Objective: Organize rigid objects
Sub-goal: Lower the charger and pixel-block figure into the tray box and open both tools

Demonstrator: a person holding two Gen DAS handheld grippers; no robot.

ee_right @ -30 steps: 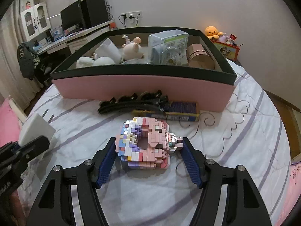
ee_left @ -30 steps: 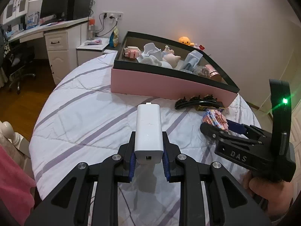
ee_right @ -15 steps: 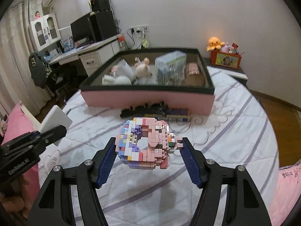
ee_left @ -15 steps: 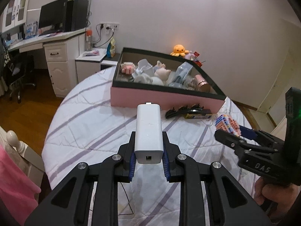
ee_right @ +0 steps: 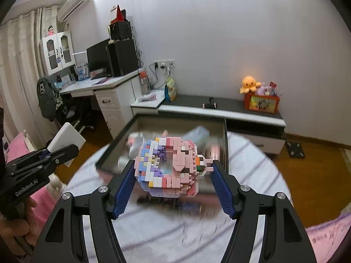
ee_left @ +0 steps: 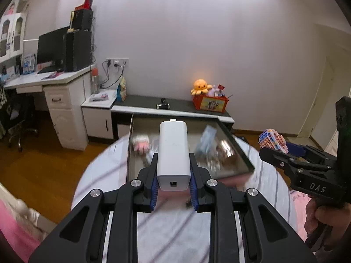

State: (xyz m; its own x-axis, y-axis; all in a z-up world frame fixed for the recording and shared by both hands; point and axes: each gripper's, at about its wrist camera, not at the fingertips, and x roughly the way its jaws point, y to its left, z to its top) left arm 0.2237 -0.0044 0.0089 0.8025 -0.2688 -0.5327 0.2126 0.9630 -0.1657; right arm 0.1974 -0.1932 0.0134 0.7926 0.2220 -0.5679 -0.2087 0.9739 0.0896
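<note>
My left gripper (ee_left: 173, 176) is shut on a white oblong charger (ee_left: 173, 146), held high above the table. My right gripper (ee_right: 173, 175) is shut on a pink, purple and white ring-shaped brick model (ee_right: 166, 166), also in the air. Below both lies the pink box with a dark rim (ee_left: 238, 145), its contents blurred by motion. In the left wrist view the right gripper (ee_left: 278, 152) shows at the right with the brick model (ee_left: 273, 140). The right wrist view shows the left gripper (ee_right: 63, 151) and charger (ee_right: 65, 139) at the left.
The round table's striped white cloth (ee_left: 175, 230) lies below. Behind stand a low dark-topped cabinet (ee_left: 175, 106) with an orange plush octopus (ee_left: 200, 86) and red box (ee_left: 210, 104), and a white desk (ee_left: 63, 92) with a monitor. Wooden floor surrounds the table.
Both grippers have risen well above the table with their loads. The brick model has left the cloth. The box and table now look smaller and lower in both views.
</note>
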